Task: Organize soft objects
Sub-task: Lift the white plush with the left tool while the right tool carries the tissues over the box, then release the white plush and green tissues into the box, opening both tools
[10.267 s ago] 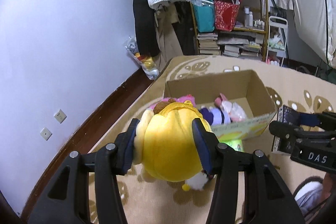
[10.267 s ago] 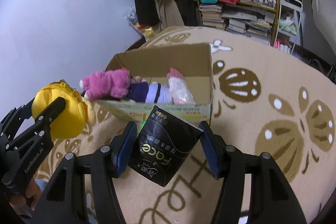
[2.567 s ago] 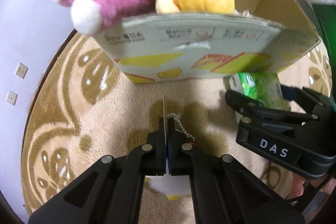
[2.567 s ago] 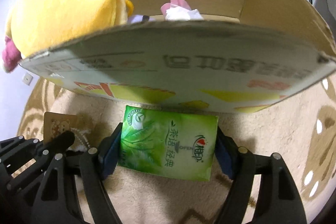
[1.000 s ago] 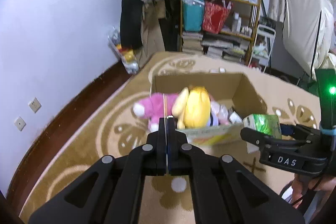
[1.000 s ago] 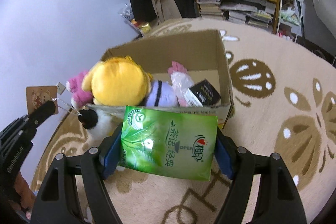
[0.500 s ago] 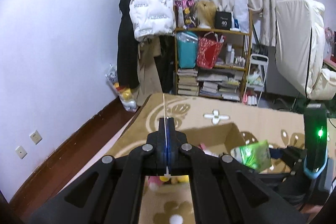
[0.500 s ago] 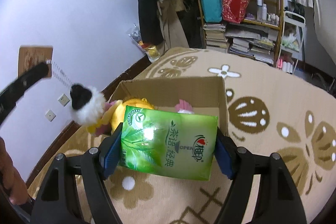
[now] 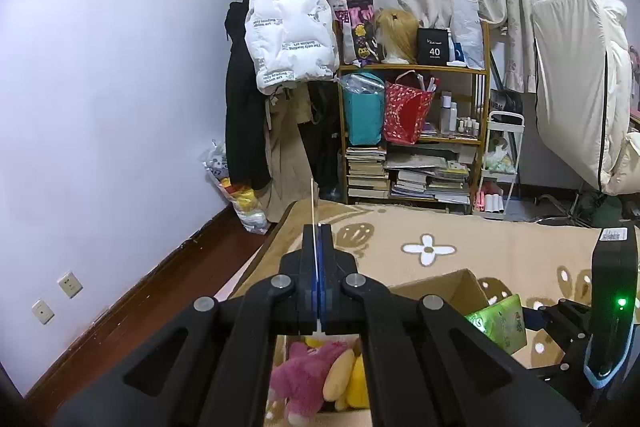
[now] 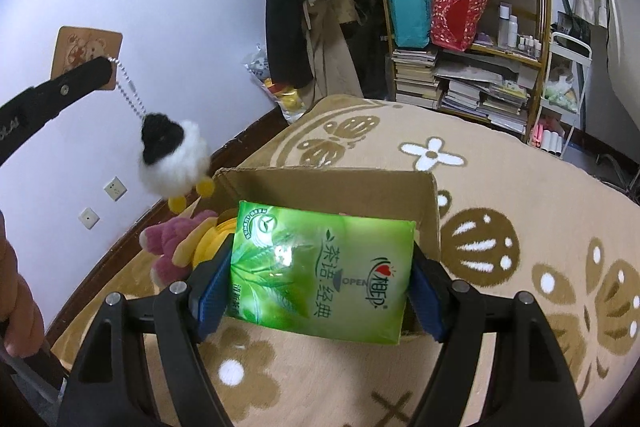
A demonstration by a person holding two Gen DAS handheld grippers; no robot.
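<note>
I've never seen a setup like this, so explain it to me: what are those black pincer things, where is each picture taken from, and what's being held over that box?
No robot here: a person holds a two-finger gripper in each hand, each with a fisheye camera looking along its fingers.

In the left camera's picture, the left gripper is pinched shut on a thin cardboard tag, seen edge-on. The right camera's picture shows that tag flat, with a bead chain and a small black-and-white plush dangling from it.

The right gripper squeezes a green tissue pack.

Below, on a beige patterned rug, sits an open cardboard box holding a pink plush and a yellow plush.
</note>
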